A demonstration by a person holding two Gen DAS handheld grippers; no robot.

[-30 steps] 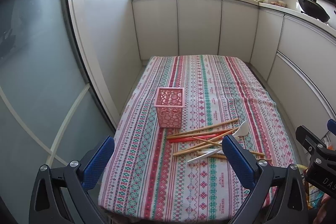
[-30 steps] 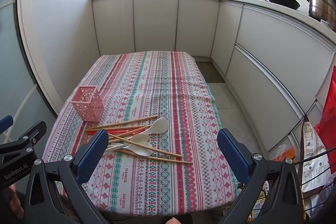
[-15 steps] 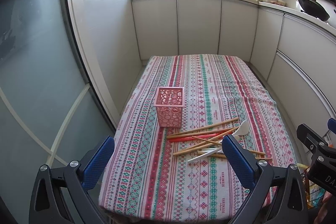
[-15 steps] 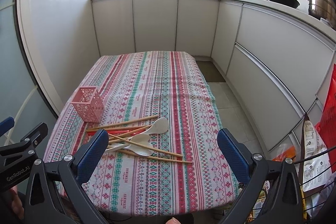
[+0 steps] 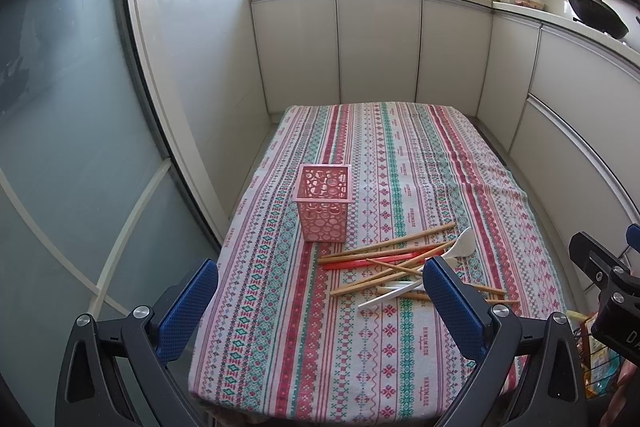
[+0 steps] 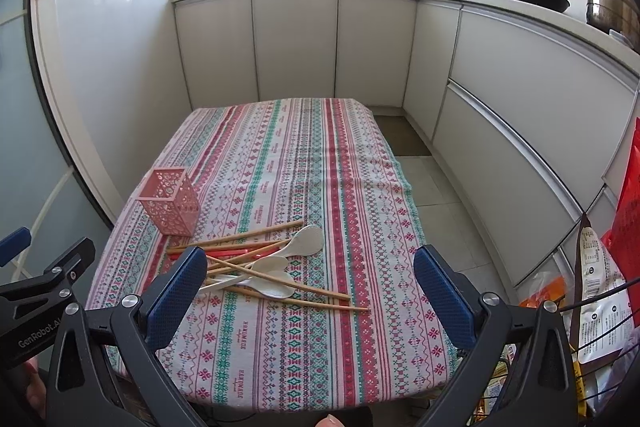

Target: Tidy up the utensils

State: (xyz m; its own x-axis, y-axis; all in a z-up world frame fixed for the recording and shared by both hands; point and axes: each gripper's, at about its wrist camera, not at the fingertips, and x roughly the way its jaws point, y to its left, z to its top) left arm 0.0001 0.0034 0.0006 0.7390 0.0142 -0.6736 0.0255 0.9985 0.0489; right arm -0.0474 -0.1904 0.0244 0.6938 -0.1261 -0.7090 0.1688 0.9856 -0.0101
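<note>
At the left of the striped tabletop [image 5: 384, 347] a pink perforated holder [image 5: 323, 202] stood upright and empty, its open mouth facing up, while the left tool [image 5: 320, 303] hovered short of the near edge with its blue pads spread wide and nothing between them. Just right of the holder, and a little nearer the camera, lay the jumbled pile of utensils: wooden chopsticks [image 5: 386, 239], a red pair [image 5: 372, 262] beneath them, and white spoons [image 5: 460, 247] whose bowls faced the right side of the cloth. Most long axes ran roughly left to right across the table, the handle ends toward the holder, though two chopsticks [image 6: 320, 297] crossed the heap at a slant toward the near right. In the right wrist view the pile sat ahead and left of centre, close to that tool's left pad, so the right tool [image 6: 310, 287], likewise gaping and unladen, appeared the nearer of the two; the holder lay well apart on its far left. The utensils seemed untouched, none yet in the holder.
</note>
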